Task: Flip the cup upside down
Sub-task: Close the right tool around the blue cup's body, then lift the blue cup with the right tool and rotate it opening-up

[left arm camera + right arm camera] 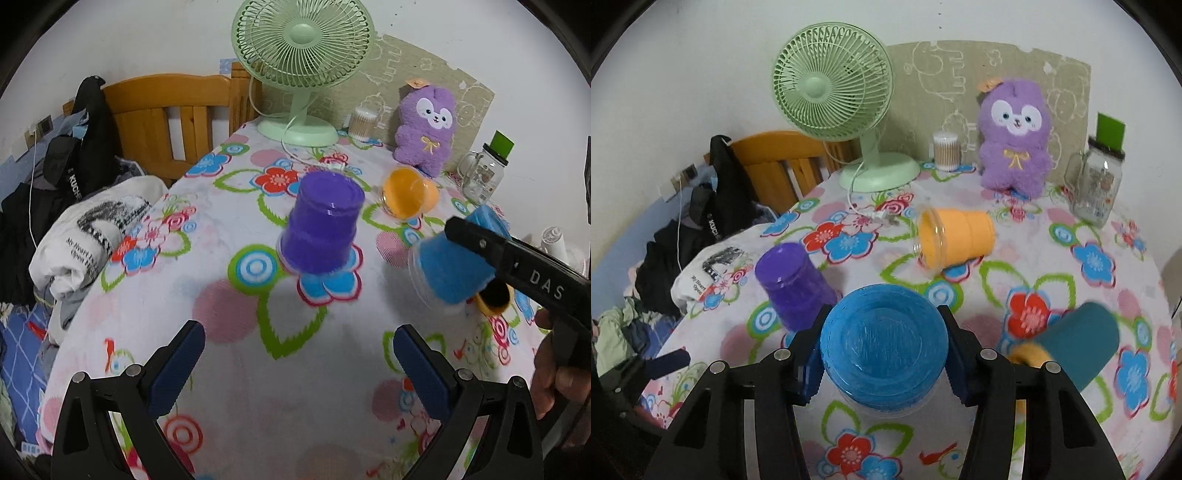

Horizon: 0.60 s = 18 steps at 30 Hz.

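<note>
My right gripper is shut on a blue cup, held upside down with its base toward the camera, just above the flowered tablecloth. In the left wrist view the blue cup is seen tilted, rim down, between the right gripper's fingers. A purple cup stands upside down on the cloth, also in the right wrist view. An orange cup lies on its side behind. My left gripper is open and empty in front of the purple cup.
A teal cup with a yellow inside lies on its side at the right. A green fan, a cotton swab jar, a purple plush toy and a glass jar line the back. A wooden chair and clothes are at the left.
</note>
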{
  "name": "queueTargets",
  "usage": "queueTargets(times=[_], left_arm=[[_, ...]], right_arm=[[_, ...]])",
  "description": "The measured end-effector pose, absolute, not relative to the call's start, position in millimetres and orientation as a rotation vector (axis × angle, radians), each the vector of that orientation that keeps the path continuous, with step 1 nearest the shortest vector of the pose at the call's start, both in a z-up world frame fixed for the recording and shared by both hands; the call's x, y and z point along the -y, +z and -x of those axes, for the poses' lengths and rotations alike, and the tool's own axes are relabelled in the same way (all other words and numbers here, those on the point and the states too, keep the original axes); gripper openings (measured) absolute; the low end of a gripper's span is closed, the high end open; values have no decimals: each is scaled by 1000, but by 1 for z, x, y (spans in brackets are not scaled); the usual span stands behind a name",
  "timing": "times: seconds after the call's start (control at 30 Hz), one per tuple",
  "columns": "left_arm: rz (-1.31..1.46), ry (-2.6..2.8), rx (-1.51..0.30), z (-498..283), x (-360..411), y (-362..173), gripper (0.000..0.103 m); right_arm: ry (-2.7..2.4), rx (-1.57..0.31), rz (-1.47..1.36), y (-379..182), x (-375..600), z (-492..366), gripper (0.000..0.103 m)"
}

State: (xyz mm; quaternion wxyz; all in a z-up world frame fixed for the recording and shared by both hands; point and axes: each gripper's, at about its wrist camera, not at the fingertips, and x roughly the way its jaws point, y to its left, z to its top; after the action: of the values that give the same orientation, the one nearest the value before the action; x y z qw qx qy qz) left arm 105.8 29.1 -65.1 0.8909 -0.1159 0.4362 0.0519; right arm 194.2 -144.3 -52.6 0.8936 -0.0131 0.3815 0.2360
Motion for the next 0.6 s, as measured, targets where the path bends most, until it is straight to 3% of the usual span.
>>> queueTargets(times=[0.13,0.37,0.6], left_arm=[[236,95,-917,-90,-23,-67,103],[231,82,-914,-68,-17,-63,103],[227,55,-904,-54,-7,-58,103]], right_arm=[[477,-839,-25,-76,157,-180,57],[430,-761,-56,-70,190,-119,57],[409,-814,-55,-76,208,-74,55]])
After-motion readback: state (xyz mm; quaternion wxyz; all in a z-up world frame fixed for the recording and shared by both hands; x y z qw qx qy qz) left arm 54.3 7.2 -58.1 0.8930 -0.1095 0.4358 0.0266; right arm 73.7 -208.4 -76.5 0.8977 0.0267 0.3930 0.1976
